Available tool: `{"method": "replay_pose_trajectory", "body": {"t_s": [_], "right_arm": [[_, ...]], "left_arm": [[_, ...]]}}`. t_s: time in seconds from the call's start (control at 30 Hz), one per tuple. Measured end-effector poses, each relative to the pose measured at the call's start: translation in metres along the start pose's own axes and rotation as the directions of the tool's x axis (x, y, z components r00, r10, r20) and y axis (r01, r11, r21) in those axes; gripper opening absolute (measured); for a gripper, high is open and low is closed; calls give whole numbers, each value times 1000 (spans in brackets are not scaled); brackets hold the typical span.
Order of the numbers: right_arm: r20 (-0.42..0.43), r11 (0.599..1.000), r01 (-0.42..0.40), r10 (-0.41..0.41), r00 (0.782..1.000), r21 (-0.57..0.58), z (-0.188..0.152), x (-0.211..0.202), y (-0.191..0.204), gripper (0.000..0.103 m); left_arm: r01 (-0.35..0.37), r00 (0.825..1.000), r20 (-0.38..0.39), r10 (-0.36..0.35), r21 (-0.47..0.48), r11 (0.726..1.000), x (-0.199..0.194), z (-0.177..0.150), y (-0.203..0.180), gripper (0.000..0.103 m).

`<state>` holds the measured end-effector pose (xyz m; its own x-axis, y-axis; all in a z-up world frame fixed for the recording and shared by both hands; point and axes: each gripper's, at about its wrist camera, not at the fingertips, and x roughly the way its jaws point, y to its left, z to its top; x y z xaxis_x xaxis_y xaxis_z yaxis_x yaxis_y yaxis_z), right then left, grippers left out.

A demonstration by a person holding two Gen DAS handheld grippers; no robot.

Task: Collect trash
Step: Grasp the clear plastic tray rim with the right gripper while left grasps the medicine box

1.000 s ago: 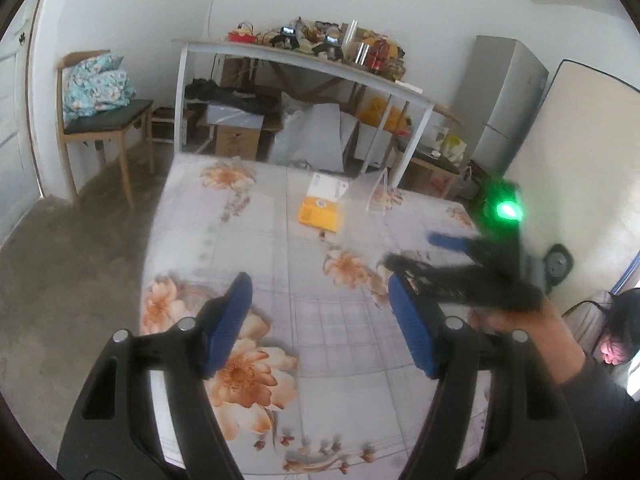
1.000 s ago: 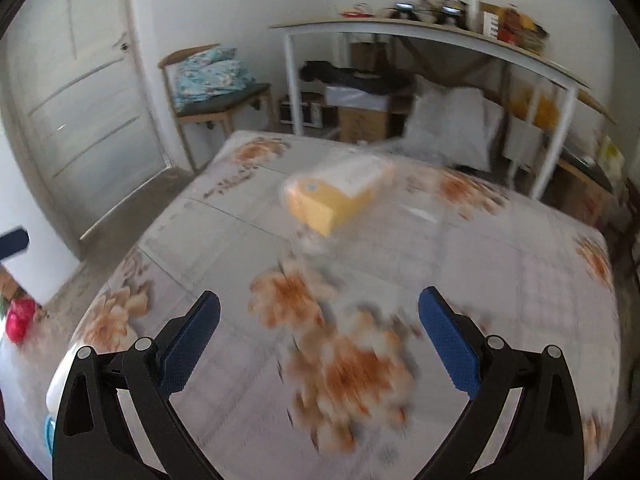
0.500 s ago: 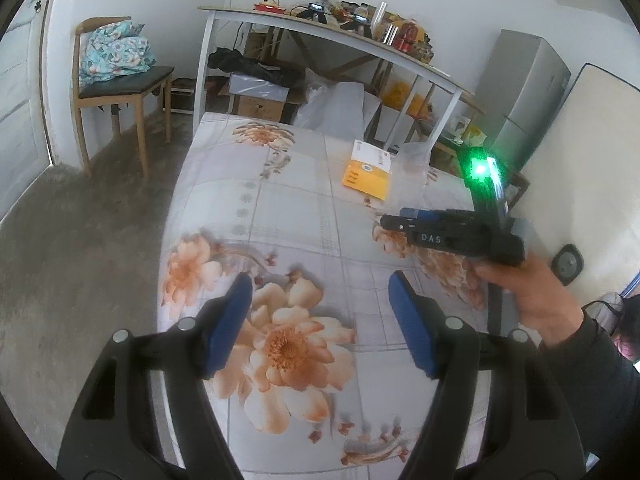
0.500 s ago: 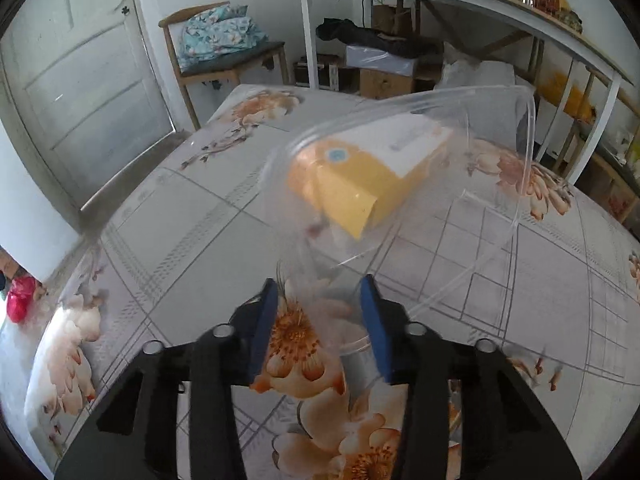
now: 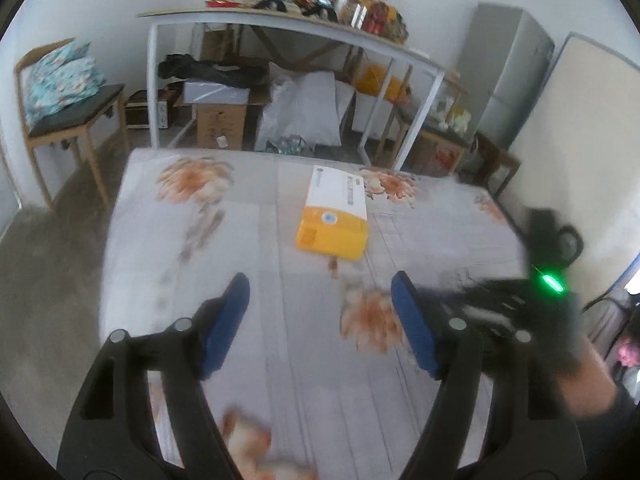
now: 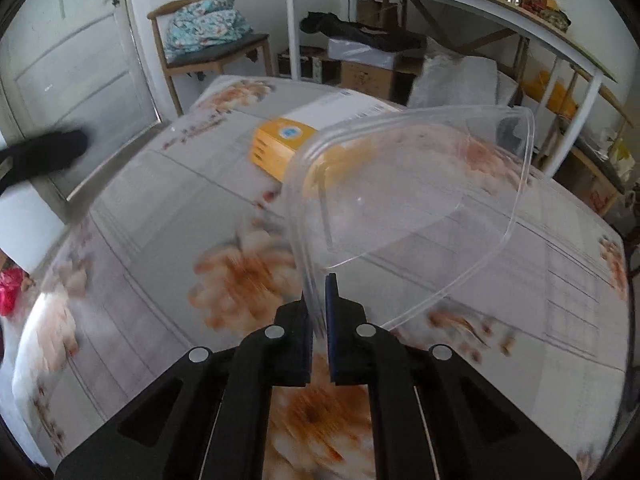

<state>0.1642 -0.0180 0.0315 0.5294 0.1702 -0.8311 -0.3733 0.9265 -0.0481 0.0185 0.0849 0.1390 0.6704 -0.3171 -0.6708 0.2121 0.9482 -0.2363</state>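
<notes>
In the centre of the right view my right gripper (image 6: 319,320) was clamped on the rim of the clear plastic container (image 6: 416,196), light, thin and surely slippery, lifted over the flowered table (image 6: 160,216), while my left gripper (image 5: 320,320) stood apart, empty.

No word, brand or number can be made out in either view. The yellow and white box (image 5: 334,216) lying on the flowered worktop (image 5: 240,240) carries a small round blue emblem, a dark square code patch and rows of fine print on its white face, all too small and blurred to read. The cardboard carton (image 5: 220,125) under the far shelf shows dark markings that are likewise illegible.
</notes>
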Motion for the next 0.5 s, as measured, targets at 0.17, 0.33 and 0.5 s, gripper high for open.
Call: {"method": "replay_pose_trajectory", "body": {"t_s": [0.17, 0.33, 0.5], "right_arm": [[-38, 999, 43, -43, 998, 13, -26, -23, -22, 5], [-59, 995, 77, -73, 996, 65, -48, -44, -39, 5], [-62, 994, 68, -63, 996, 82, -57, -49, -45, 5]], "left_arm": [[-30, 996, -77, 38, 105, 994, 64, 35, -23, 69], [-45, 988, -141, 69, 168, 985, 119, 58, -40, 69], [-59, 979, -181, 96, 199, 978, 154, 68, -44, 70]]}}
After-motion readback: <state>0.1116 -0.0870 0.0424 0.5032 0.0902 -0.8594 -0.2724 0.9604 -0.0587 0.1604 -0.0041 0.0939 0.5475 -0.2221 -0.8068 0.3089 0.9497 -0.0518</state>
